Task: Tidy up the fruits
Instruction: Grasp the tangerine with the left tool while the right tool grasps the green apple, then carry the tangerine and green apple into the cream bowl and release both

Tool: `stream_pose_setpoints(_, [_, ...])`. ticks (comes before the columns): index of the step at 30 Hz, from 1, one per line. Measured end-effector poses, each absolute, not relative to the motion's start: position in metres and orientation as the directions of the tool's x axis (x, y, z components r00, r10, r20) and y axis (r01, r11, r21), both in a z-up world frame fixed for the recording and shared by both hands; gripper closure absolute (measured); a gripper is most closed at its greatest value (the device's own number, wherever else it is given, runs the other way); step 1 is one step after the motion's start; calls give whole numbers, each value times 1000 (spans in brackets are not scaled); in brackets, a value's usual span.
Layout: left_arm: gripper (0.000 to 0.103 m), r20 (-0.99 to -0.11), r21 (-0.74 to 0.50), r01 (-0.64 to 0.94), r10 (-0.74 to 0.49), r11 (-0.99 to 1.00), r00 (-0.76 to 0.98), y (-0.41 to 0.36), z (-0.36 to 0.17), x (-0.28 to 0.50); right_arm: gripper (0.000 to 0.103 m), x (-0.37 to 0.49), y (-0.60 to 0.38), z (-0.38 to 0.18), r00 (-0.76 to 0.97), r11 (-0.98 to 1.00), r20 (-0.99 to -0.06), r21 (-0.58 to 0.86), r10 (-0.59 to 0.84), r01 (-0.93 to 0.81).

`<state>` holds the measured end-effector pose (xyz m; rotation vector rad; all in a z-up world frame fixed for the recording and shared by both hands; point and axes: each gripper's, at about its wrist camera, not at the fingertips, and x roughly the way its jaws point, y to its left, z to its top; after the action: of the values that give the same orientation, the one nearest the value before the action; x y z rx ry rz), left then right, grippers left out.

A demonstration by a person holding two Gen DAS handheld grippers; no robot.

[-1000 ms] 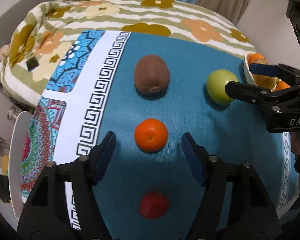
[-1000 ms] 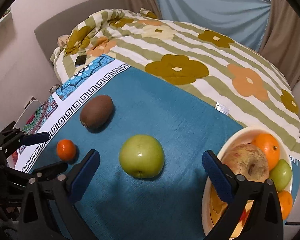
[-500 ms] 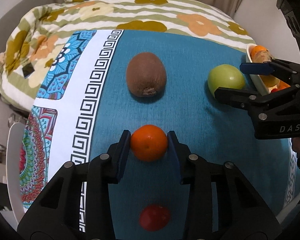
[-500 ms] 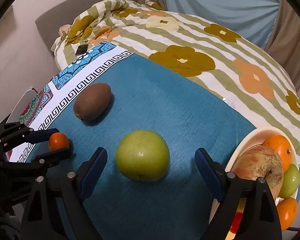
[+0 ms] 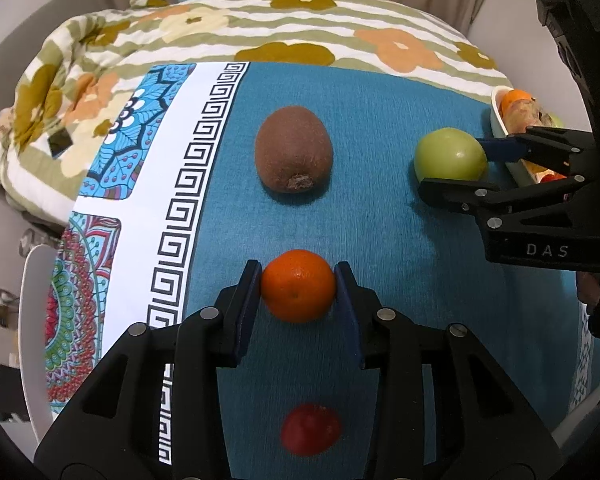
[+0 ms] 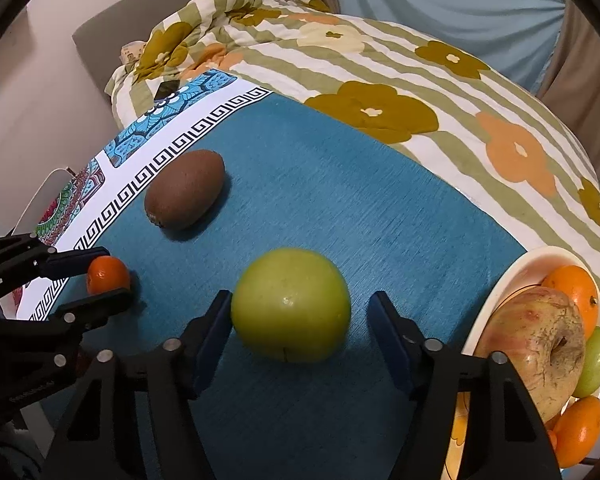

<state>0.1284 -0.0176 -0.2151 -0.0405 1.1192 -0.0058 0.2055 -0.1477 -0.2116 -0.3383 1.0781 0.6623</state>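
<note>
With left tool point(image 5: 298, 286) clamping mandarin point(image 5: 298, 286) and right tool point(image 6: 300, 332) agape around apple point(image 6: 291, 305), lift straight, carry toward 2 o'clock bowl point(image 5: 500, 120).

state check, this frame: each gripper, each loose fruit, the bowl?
left gripper: shut on the mandarin, both pads touching it
mandarin: clamped, on the cloth
right gripper: open, straddling the green apple, gap on its right side
green apple: on the cloth, not gripped
kiwi: lying free on the cloth
red fruit: free on the cloth, below the left gripper
bowl: upright, holding several fruits
</note>
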Motion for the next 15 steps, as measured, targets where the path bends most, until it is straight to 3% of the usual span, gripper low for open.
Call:
stream_pose_setpoints(2, [62,-897,-35,-22,-22,999,441,-17,-213,127,51,205,-147,-210,306,755,-889,66,342,-652])
stream_pose_setpoints(15, [62,-873,-12,-54,16,998,488,-17,-179,110,52,185,-159,-182,347,757,-850,89,396,-648])
